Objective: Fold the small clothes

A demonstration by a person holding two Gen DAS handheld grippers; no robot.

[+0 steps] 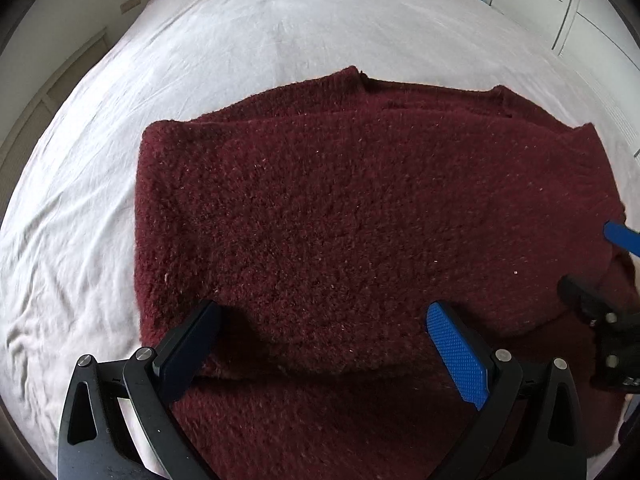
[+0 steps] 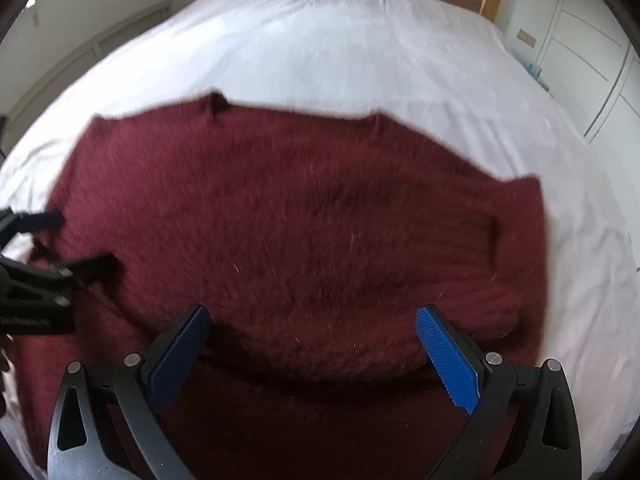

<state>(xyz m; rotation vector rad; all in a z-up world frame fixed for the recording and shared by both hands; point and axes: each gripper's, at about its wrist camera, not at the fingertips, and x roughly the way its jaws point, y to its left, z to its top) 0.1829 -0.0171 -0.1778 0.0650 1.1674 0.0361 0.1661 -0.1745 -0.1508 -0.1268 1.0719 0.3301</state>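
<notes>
Both grippers hung spread over a half-folded maroon sweater on the bed.

Nearest, the left gripper (image 1: 324, 344) and right gripper (image 2: 312, 344) had their fingers wide apart, holding nothing, above the sweater (image 1: 340, 208) where a folded layer's edge lay over the lower part. Beyond stretched the white sheet (image 1: 280, 32). The next fold would probably go best pinching both layers at matching corners, lifted evenly together.
</notes>
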